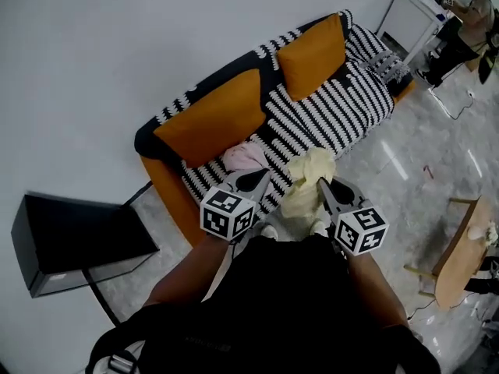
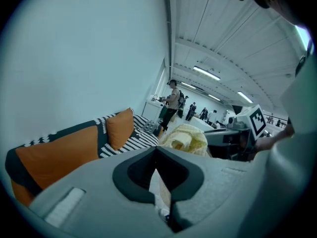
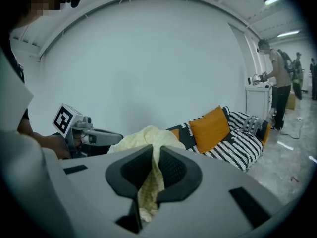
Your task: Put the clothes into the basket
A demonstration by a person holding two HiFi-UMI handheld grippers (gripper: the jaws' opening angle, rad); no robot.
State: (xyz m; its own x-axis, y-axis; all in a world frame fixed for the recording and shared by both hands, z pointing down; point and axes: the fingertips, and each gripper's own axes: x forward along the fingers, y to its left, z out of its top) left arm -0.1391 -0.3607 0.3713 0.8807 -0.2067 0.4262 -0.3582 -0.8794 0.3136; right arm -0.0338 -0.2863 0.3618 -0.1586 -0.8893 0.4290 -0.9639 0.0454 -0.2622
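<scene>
One yellow garment [image 3: 144, 136] hangs pinched in the right hand-held gripper [image 3: 152, 149]; left hand-held gripper [image 2: 156, 149] closed.

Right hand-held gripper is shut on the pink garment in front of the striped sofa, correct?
Not pink: the right hand-held gripper is shut on the yellow garment in front of the striped sofa, as the right gripper view shows.
</scene>
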